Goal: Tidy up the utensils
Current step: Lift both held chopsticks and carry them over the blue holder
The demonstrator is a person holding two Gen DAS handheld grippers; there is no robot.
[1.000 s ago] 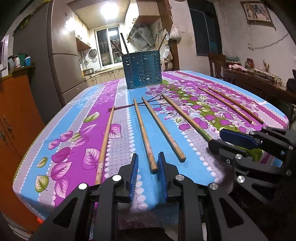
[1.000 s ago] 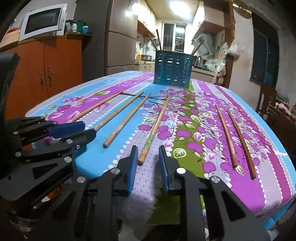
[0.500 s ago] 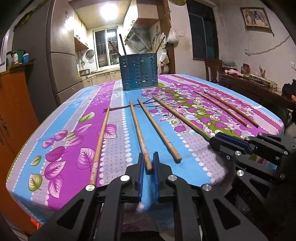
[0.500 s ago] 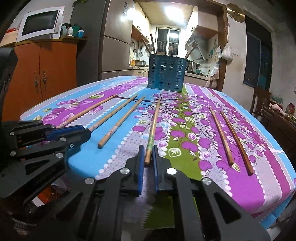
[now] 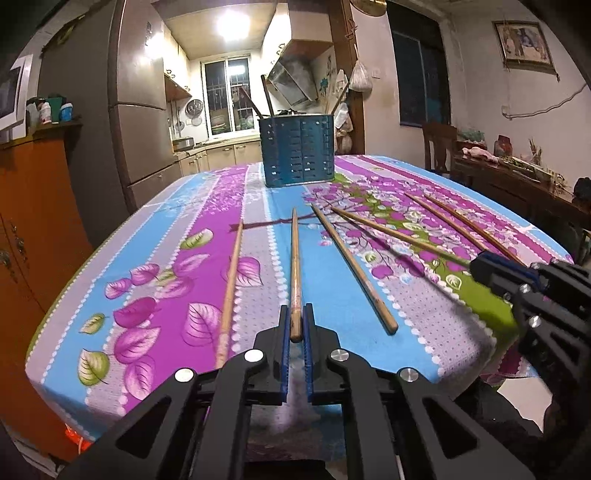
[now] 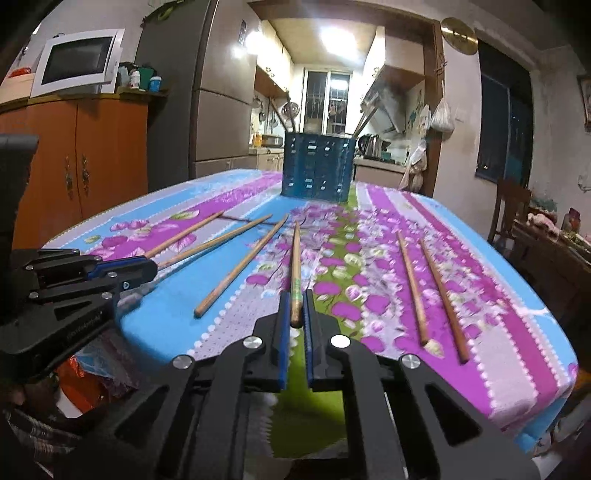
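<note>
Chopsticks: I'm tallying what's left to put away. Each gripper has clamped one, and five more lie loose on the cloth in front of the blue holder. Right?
Not quite: four lie loose, not five. The right wrist view shows the right gripper shut on one chopstick, the left gripper on another, and four loose ones on the cloth before the blue holder.

Tablecloth [image 5: 166,295] purple-blue floral stripes; holder [image 5: 297,151] dark blue; chopsticks [image 5: 354,266] light brown.

orange cabinet [image 6: 74,158] beside a steel fridge [image 6: 207,92]; barred window [image 5: 225,96] under a bright ceiling light [image 5: 231,22].
</note>
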